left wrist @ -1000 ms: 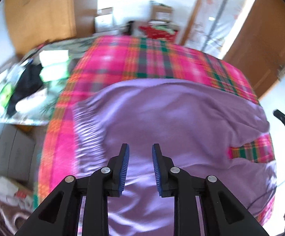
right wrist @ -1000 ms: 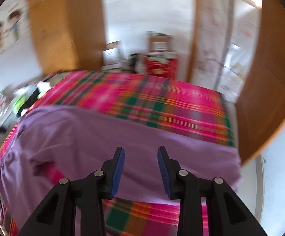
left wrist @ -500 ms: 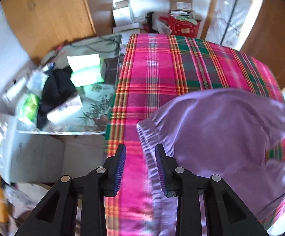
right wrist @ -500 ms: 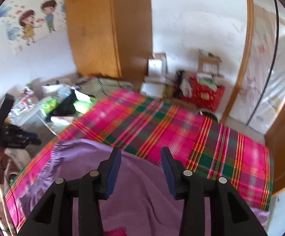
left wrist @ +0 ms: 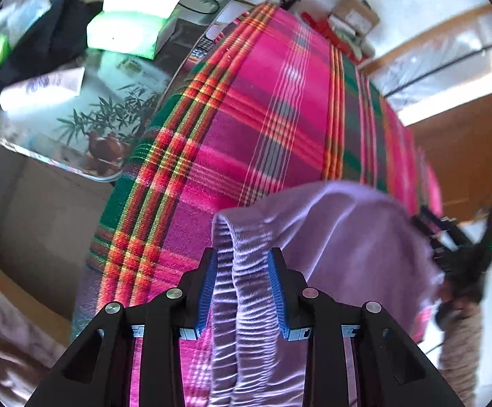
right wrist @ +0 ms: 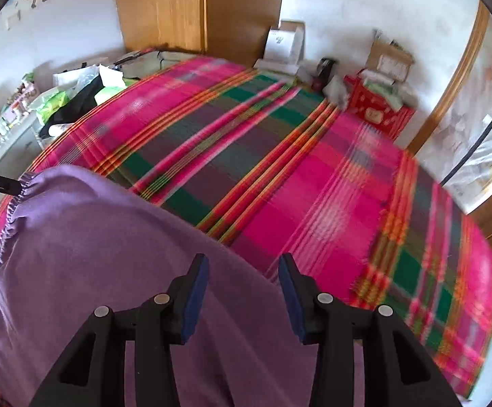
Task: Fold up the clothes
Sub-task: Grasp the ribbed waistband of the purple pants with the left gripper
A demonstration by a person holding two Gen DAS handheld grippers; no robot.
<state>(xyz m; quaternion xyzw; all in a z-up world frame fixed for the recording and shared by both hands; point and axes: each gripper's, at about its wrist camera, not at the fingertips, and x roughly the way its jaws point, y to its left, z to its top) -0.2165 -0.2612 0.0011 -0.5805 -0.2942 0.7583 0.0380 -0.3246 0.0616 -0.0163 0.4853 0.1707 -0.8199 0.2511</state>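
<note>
Both grippers open over the purple garment on the bed.
The left gripper [left wrist: 242,283] has the gathered hem [left wrist: 246,271] between its parted jaws, not pinched; the right gripper [right wrist: 242,296], just widened, hangs over the purple garment [right wrist: 86,254]. Closing early could miss the edge and bunch it on the plaid blanket [right wrist: 314,183].

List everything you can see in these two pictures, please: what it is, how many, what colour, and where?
Purple knit garment with a ribbed hem: one, lilac, spread on the near part of the bed.
Plaid bedspread: one, pink with green and orange stripes, covers the bed.
Green tissue box: one, on the glass-topped side table left of the bed.
Glass-topped side table: one, printed with bamboo leaves, beside the bed.
Black cloth: one, on that table.
Red box: one, on the floor beyond the bed.
Cardboard box: one, brown, behind the red box.
Wooden wardrobe: one, brown, against the far wall.
Left gripper: black with blue pads, jaws astride the ribbed hem.
Right gripper: black with blue pads, open above the garment.
</note>
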